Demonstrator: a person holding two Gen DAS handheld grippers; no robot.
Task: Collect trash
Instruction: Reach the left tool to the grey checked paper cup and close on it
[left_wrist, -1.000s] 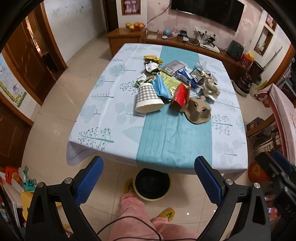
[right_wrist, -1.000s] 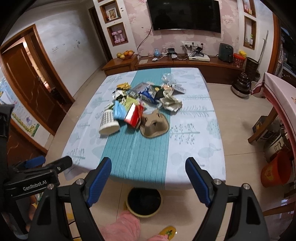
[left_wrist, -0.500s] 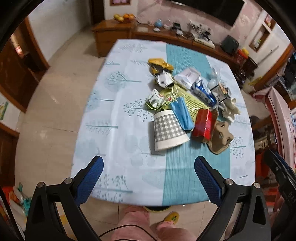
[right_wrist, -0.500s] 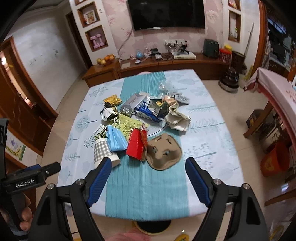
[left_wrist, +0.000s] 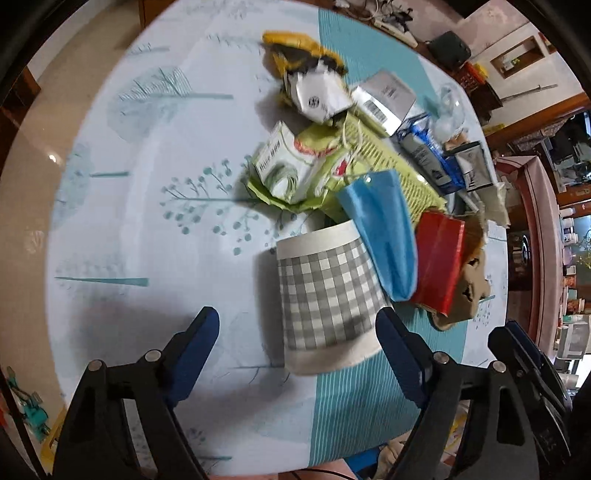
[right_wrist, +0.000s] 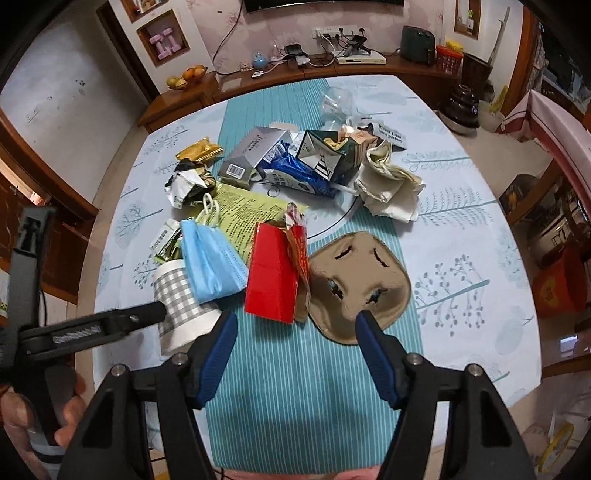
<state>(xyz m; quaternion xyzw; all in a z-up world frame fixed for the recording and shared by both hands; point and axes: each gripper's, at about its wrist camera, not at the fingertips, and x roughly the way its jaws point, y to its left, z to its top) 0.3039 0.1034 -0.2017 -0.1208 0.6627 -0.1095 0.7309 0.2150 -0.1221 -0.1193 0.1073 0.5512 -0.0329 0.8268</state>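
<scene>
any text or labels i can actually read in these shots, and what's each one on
"GenRobot.AI", faint and embossed, on the left tool's black arm.
Barcode on the grey box: digits too small to read.
Print on the yellow-green leaflet: too small.
Lettering on the blue foil pack and the dark green carton: blurred, unreadable.
White box: print blurred.

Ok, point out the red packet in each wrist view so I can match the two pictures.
Left wrist view: the red packet sits right of centre, beside the blue face mask.
Right wrist view: the red packet sits just left of centre, above the right gripper.
Shared landmark: the checked paper cup, lying on its side left of the mask in both.
</scene>
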